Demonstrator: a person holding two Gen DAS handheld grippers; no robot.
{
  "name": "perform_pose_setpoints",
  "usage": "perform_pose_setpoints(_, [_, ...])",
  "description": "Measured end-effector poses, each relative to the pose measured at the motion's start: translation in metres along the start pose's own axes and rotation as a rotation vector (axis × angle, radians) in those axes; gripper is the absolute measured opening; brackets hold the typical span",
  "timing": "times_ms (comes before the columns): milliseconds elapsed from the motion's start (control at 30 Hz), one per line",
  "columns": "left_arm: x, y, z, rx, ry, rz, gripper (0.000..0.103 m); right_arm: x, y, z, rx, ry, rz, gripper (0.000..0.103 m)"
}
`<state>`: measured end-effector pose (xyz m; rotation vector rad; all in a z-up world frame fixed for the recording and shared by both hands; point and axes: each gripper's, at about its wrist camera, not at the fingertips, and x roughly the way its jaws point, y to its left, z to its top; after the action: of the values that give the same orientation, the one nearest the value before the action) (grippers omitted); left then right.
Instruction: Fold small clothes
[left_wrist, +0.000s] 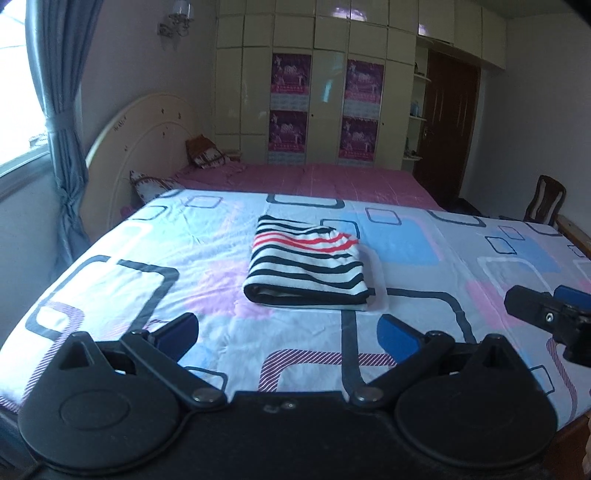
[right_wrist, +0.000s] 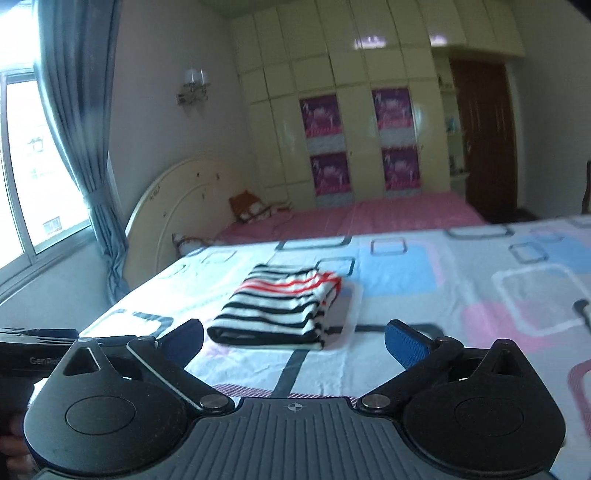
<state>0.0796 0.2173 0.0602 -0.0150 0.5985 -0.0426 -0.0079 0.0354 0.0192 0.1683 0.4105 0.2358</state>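
One garment is all I can see on the bed (left_wrist: 110, 258): a striped top (left_wrist: 306, 269), white with black bands and a few red ones, lying as a compact folded rectangle on the patterned sheet. Its layers stack neatly, with the folded edge facing my cameras. Nothing touches it.

My left hand-held gripper (left_wrist: 288, 332) stands wide open, its blue pads spread apart with only sheet between them, and it sits back from the top, near the bed's closer edge. My right hand-held gripper (right_wrist: 295, 339) is likewise spread to its widest and empty; the top lies just ahead of it, apart from both pads. From the left view I can see the right one's tip off to the side, well clear of the cloth.

I judge the folding of this piece finished: it is squared, flat and released. What remains, if anything, depends on whether more clothes wait outside my view; I see none on this sheet. The pink bed (left_wrist: 332, 177) behind carries only cushions near the headboard. A slight bulge at the top's far corner might want smoothing, though that is minor.
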Motion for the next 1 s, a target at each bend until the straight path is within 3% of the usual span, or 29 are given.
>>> perform_pose_setpoints(300, [-0.038, 0.005, -0.005, -0.012, -0.047, 0.024, 0.103, -0.025, 0.010, -0.002, -0.003, -0.035, -0.001, 0.103])
perform_pose_setpoints(1000, [-0.047, 0.005, -0.008, -0.007, -0.072, 0.036, 0.103, -0.039, 0.014, -0.008, -0.019, -0.052, 0.008, 0.103])
